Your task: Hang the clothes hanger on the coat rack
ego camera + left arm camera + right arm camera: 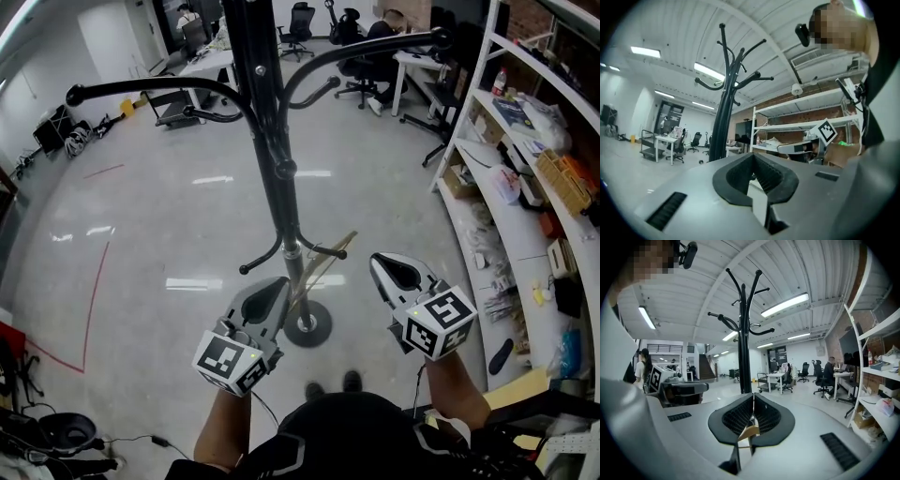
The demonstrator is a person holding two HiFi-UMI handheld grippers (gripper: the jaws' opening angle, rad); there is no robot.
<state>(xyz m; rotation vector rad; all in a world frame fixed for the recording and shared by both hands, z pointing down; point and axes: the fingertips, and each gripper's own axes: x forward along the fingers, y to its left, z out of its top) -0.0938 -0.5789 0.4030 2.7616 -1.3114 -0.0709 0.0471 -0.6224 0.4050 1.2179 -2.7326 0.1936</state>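
Clothes hanger (323,262) by coat rack (272,159), left gripper (283,282), right gripper (376,259) level

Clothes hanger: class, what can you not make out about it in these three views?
Head view: the clothes hanger is just thin wooden strips beside the coat rack pole; its hook is too small to find.
Right gripper view: only a wooden sliver of it shows in the right gripper's shut jaws; the gripper's body hides the rest.
Left gripper view: the left gripper, shut, hides anything below.
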